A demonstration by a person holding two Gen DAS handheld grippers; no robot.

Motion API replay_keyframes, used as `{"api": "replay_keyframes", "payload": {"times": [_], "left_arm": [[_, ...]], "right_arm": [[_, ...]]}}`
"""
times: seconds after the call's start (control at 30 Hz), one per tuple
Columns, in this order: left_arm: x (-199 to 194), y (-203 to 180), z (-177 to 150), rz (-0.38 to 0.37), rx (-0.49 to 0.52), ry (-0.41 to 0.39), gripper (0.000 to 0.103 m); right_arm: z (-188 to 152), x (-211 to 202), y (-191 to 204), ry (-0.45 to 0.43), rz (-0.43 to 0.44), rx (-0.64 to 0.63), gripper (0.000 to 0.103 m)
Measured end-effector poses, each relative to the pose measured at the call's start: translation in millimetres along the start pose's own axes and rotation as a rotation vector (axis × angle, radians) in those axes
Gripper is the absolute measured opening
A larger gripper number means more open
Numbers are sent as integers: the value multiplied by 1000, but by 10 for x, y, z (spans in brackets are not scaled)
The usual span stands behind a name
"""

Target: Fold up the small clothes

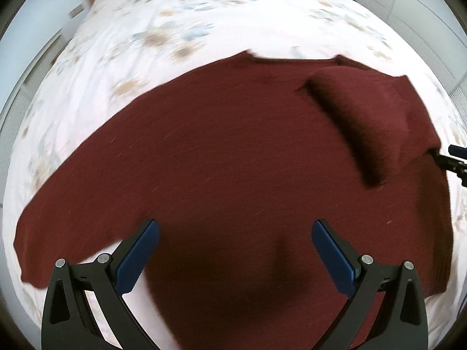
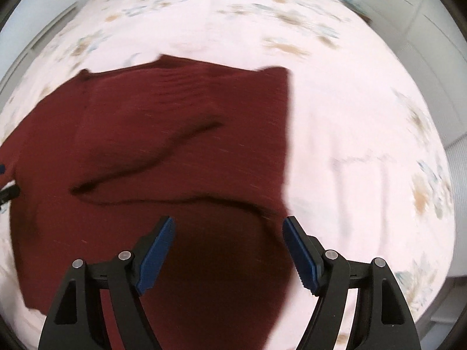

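Sweater, dark red knit, lies spread on the floral bedspread beneath both our tools, with one sleeve already folded across the body. We have the left gripper spread wide above the cloth with nothing between its blue pads, and the right gripper likewise wide and empty over the garment's edge. Our worry is that the loosely laid sleeve could slide or bunch if a pad drags the knit, leaving a crooked fold. The left view shows the other sleeve stretched out flat; the right view shows the straight side edge against bare bedding and a crease across the folded part.
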State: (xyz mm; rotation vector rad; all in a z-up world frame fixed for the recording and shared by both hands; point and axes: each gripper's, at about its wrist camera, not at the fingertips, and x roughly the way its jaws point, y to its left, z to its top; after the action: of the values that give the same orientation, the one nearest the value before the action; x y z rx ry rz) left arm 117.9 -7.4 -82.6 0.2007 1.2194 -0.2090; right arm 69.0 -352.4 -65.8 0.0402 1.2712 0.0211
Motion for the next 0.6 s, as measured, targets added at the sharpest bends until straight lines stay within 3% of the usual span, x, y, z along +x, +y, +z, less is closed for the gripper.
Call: {"api": "replay_keyframes", "payload": {"times": [0.17,0.37,0.6], "left_arm": [[-67,-504,357,-30,103,-51,102],[-12,-1127,674,-9,252,-100,102],[224,-1821,879,2,389,-87,102]], "right_arm": [[-141,15,-273,-3,-25,48,78],[-259,84,-409,4,-13,89,78],[-342,155,-530,10,23,147,78]]}}
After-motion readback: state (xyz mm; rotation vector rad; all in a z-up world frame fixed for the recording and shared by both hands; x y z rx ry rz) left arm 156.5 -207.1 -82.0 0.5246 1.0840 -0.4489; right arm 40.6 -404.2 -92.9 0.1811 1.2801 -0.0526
